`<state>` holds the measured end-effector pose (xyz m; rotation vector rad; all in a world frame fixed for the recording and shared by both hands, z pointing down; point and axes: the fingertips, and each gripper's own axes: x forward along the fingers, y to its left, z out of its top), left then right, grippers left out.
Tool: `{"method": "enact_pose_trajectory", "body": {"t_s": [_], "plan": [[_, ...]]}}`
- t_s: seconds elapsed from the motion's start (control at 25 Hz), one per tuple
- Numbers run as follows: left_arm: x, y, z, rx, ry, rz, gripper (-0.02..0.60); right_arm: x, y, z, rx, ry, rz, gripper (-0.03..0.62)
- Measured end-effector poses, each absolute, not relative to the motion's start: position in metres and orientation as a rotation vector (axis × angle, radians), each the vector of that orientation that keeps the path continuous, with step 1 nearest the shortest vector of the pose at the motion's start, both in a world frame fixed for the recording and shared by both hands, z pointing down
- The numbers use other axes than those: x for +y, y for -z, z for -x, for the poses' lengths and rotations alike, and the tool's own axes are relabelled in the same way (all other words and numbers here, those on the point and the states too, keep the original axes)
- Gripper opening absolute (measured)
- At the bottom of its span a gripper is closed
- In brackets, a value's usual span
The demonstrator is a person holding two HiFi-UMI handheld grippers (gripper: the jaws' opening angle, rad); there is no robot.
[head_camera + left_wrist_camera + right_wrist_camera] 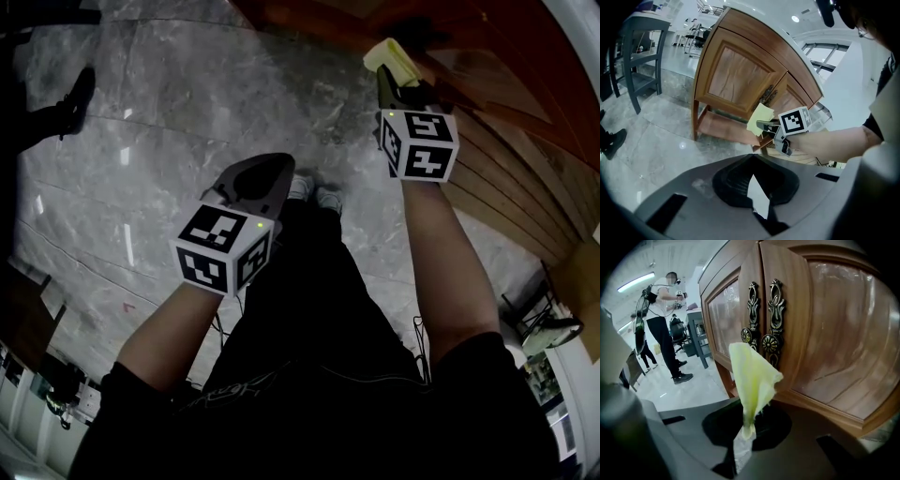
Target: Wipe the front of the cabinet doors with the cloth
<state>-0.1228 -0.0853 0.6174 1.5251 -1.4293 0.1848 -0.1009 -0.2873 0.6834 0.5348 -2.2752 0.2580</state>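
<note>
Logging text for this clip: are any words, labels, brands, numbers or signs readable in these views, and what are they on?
Readable text: none.
Cubes on the left gripper and right gripper: black-and-white square markers only, no letters or digits.
Trousers: a pale stitched scrawl, too blurred to read.
Cloth and cabinet doors: no print visible.

Pale yellow cloth (752, 376), bunched upright, just before closed wooden cabinet doors (820, 319)
</note>
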Motion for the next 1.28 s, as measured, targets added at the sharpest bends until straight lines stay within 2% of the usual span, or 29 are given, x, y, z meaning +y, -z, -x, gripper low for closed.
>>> {"method": "enact_pose_trajectory", "body": {"t_s": [0.64, 1.28], "plan": [[-0.103, -0.616, 0.113, -1.413, -0.176, -1.522, 0.006, -0.314, -0.69, 0.085, -2.265, -0.293, -0.612, 0.041], [-0.148, -0.608, 0.04, -1.28, -0.283, -1.667, 0.006, -0.36, -0.683, -0.012, -2.217, -0.364, -0.804, 0.041]]}}
